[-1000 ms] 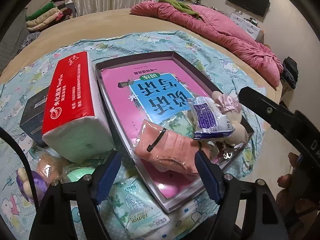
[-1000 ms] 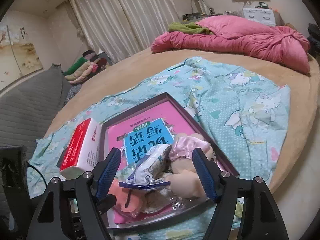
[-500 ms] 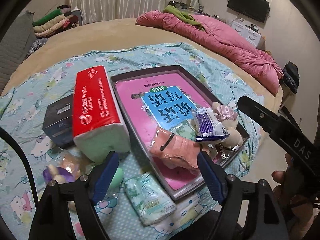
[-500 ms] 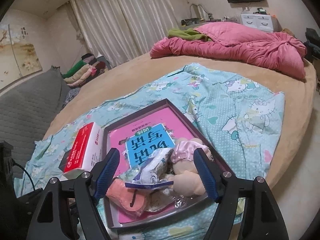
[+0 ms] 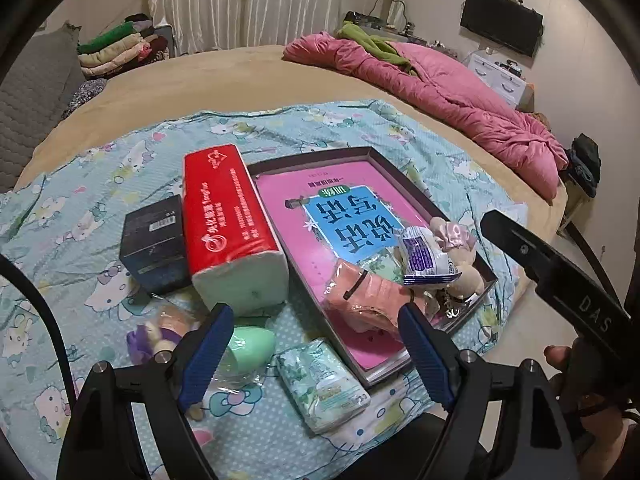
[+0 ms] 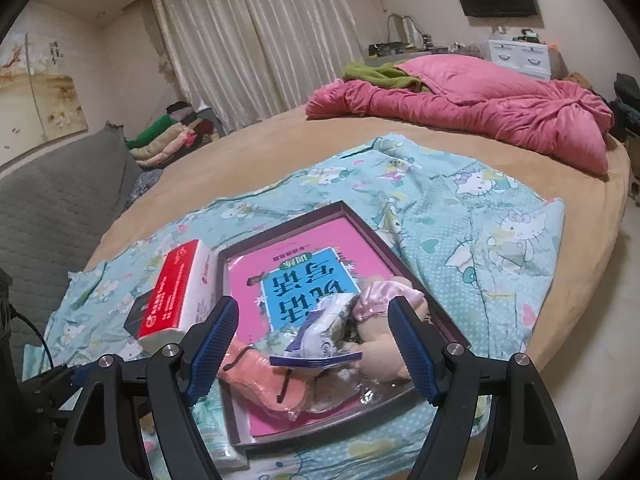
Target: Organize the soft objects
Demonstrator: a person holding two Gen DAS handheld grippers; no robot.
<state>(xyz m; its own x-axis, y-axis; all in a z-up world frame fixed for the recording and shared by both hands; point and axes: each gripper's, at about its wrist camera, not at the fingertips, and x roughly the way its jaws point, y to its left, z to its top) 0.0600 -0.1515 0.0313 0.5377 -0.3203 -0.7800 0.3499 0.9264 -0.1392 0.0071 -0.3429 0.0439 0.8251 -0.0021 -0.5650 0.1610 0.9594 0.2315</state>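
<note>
A dark-rimmed tray (image 5: 404,178) with a pink and blue sheet inside lies on the bed. At its near end sit a bagged peach cloth (image 5: 364,294), a white-purple packet (image 5: 424,258) and a beige plush with a pink bow (image 5: 456,240). The tray also shows in the right wrist view (image 6: 372,232). On the blanket beside it lie a green-white tissue pack (image 5: 324,384), a green egg-shaped item (image 5: 252,344) and a small bagged doll (image 5: 160,332). My left gripper (image 5: 316,352) is open and empty above these. My right gripper (image 6: 314,344) is open and empty over the tray's near end.
A red tissue brick (image 5: 228,220) and a black box (image 5: 154,244) lie left of the tray on the Hello Kitty blanket (image 5: 360,124). A pink quilt (image 5: 460,92) is piled at the bed's far side. Folded clothes (image 5: 116,50) are stacked far left.
Both grippers have pulled back and up from the tray, so more of the bed and loose items shows. Both stay open and empty.
</note>
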